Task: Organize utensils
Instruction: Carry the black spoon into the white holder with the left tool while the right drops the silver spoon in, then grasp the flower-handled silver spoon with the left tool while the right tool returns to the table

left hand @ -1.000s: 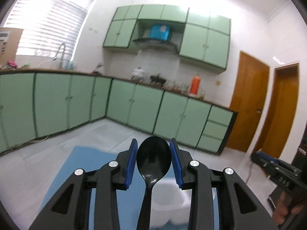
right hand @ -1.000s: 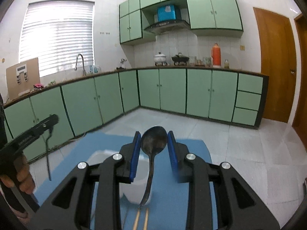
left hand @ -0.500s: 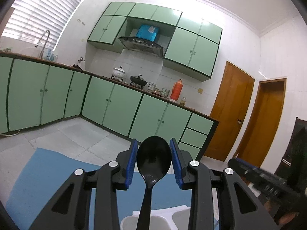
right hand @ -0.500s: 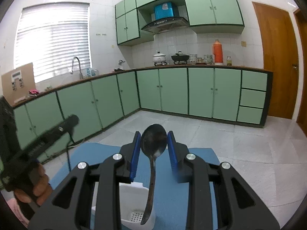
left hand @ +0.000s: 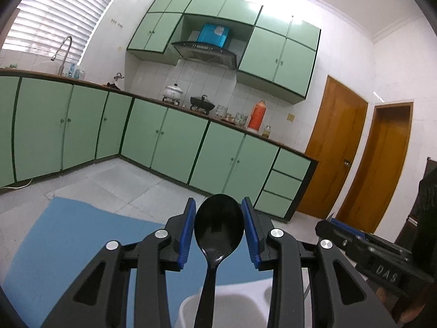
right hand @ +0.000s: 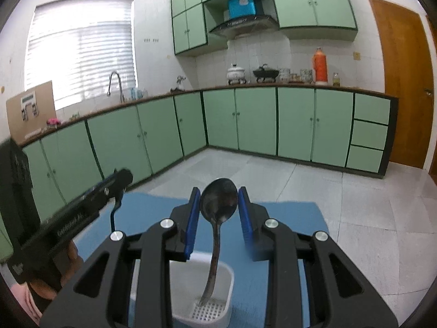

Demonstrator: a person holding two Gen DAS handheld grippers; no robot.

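Black plastic spoon (left hand: 218, 225): clamped by its bowl in our left hand-held gripper (left hand: 218, 229), handle down over the white utensil caddy (left hand: 240, 298). Steel spoon (right hand: 218, 202): clenched in our right hand-held gripper (right hand: 218, 213), handle tip reaching the caddy's slotted base. Neither released; both remain to place.

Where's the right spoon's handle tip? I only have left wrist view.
Observer: The metal spoon handle reaches down into the white holder, tip at its perforated floor.
Operator: Right gripper gripping it?
Observer: Yes, the right gripper pads press on the bowl's edges.
Operator: Can you see my left gripper from there?
Observer: Yes, the left gripper body shows at that view's left edge, over the blue mat.
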